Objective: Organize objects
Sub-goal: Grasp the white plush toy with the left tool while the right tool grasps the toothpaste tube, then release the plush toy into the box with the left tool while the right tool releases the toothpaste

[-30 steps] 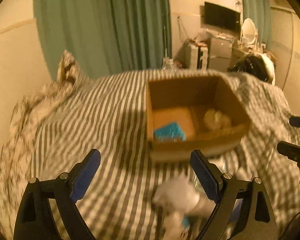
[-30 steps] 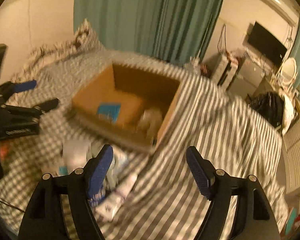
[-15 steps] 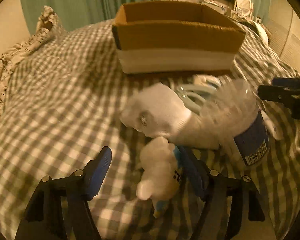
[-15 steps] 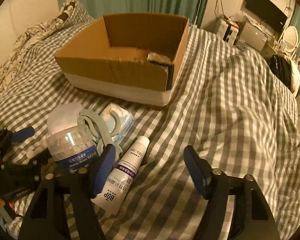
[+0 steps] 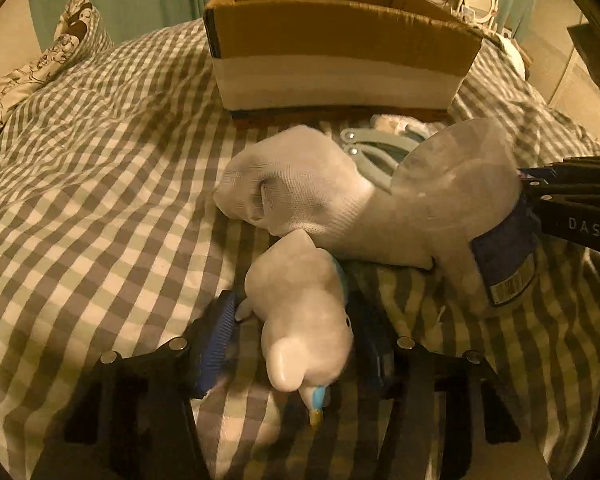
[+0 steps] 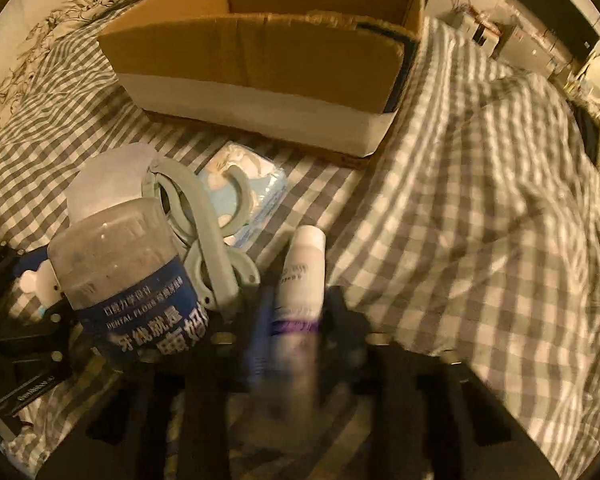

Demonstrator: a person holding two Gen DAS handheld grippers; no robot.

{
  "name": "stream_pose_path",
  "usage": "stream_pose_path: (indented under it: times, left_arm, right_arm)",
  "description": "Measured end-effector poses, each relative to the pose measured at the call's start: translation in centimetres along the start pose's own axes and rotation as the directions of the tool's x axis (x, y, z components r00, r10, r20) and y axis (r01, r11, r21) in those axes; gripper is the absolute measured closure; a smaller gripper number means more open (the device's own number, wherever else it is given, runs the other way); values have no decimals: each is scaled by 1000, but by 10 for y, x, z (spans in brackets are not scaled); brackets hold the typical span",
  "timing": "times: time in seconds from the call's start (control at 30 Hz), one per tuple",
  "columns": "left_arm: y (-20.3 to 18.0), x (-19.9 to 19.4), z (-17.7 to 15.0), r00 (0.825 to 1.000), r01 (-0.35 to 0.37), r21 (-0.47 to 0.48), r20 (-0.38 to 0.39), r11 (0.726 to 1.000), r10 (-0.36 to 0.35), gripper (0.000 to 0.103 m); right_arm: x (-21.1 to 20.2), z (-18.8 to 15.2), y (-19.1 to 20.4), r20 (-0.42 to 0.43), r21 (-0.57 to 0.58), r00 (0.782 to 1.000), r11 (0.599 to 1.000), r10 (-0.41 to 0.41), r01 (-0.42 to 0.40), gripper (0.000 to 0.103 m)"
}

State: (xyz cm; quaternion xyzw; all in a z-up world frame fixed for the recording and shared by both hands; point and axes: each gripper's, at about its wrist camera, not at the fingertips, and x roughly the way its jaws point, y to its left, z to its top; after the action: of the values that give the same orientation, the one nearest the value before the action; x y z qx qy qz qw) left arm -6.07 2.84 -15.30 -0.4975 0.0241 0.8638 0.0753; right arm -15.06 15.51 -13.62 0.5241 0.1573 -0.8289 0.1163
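On the checked bed cover (image 5: pixel 100 208), in front of the cardboard box (image 5: pixel 340 28), lies a small heap of loose things. The left claw (image 5: pixel 296 332) brackets a small white toy figure (image 5: pixel 300 320) with blue trim; its left pad touches the toy's flank, but whether both pads are already pressing cannot be told. The toy looks smooth, rounded and light, probably hard plastic or vinyl, so it may slip out of a pinch; the broad middle of the body is the surest place to hold, not the tapering end. The right claw (image 6: pixel 296 320) straddles a white tube (image 6: pixel 300 280) with a purple band, its pads on either side of the lower body; motion blur hides whether they are clamped. The tube should be light and squashy, best taken gently at mid-length so nothing squeezes out. Beside them a white sock (image 5: pixel 300 184) leans on a clear floss jar (image 6: pixel 120 264) with a blue label, with grey plastic rings (image 6: pixel 204 232) and a tissue pack (image 6: pixel 252 184) just behind.
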Motion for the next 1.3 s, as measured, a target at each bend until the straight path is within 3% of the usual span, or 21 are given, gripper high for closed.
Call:
stream_pose_path:
  times: [0.2, 0.4, 0.57, 0.73, 0.93, 1.07, 1.3]
  left_arm:
    - [6, -32, 8, 998, 28, -29, 49, 999, -27, 46]
    - [16, -72, 45, 988, 15, -22, 151, 1000, -12, 46]
    - [13, -120, 99, 955, -14, 17, 297, 1000, 8, 46]
    - [5, -143, 160, 924, -29, 35, 382, 999, 14, 46]
    - [3, -126, 214, 915, -17, 30, 404, 999, 4, 46]
    - [6, -92, 243, 924, 5, 33, 382, 999, -17, 46]
    - [17, -34, 260, 943, -15, 30, 334, 999, 4, 46]
  right_arm:
    - [-48, -5, 3, 152, -23, 988, 1000, 23, -20, 84]
    - [-100, 7, 0, 255, -49, 967, 999, 21, -9, 84]
    - [-148, 27, -3, 351, -50, 936, 999, 22, -4, 84]
    - [-188, 64, -12, 452, -27, 892, 999, 30, -19, 84]
    - [-195, 106, -27, 491, 10, 870, 999, 41, -52, 84]
    - [-175, 138, -36, 484, 28, 873, 997, 54, -77, 84]
    - [-108, 181, -43, 435, 51, 896, 991, 93, -127, 84]
